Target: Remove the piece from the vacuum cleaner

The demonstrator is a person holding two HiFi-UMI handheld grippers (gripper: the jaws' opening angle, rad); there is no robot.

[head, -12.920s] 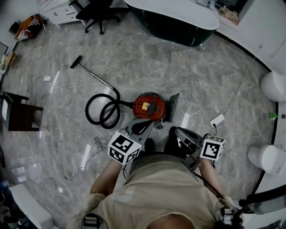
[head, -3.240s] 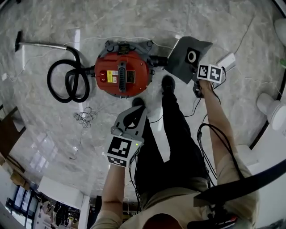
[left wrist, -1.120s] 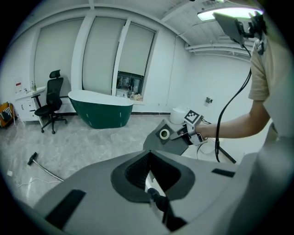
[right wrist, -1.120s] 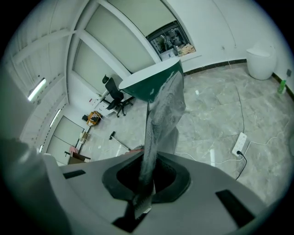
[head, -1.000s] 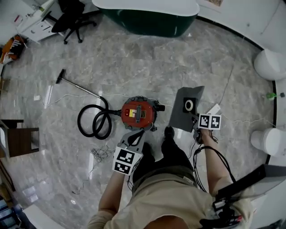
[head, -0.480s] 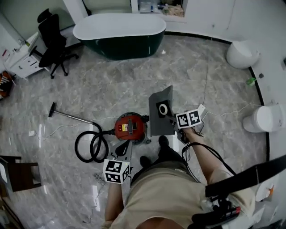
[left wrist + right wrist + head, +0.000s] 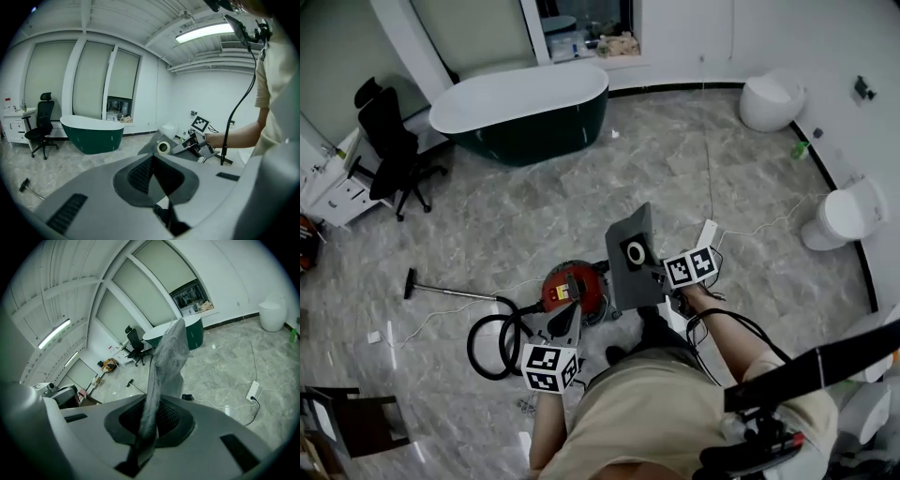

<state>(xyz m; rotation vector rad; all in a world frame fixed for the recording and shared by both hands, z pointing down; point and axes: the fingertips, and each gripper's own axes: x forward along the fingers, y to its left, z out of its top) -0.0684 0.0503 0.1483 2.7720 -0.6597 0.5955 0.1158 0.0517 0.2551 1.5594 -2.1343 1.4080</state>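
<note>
The red canister vacuum cleaner [image 7: 573, 288] sits on the marble floor with its black hose [image 7: 492, 342] coiled to the left. A flat grey dust bag [image 7: 628, 260] with a white ring hangs clear of the vacuum, and my right gripper [image 7: 662, 273] is shut on its edge. In the right gripper view the bag [image 7: 165, 363] rises straight out from between the jaws. My left gripper [image 7: 571, 316] hovers above the vacuum's near side, shut with nothing in it. The left gripper view shows its jaws [image 7: 153, 158] meeting, with the bag [image 7: 161, 147] beyond.
A dark green bathtub [image 7: 521, 110] stands at the back, an office chair [image 7: 387, 142] to its left. Two white toilets [image 7: 843, 215] [image 7: 767, 98] line the right wall. A white power strip [image 7: 707, 232] and cables lie near my right arm. The vacuum's wand [image 7: 448, 292] lies at the left.
The head view has tilted up, taking in more of the room. My right gripper has lifted the bag higher, and it now overlaps the vacuum's right side. My left gripper stays shut.
</note>
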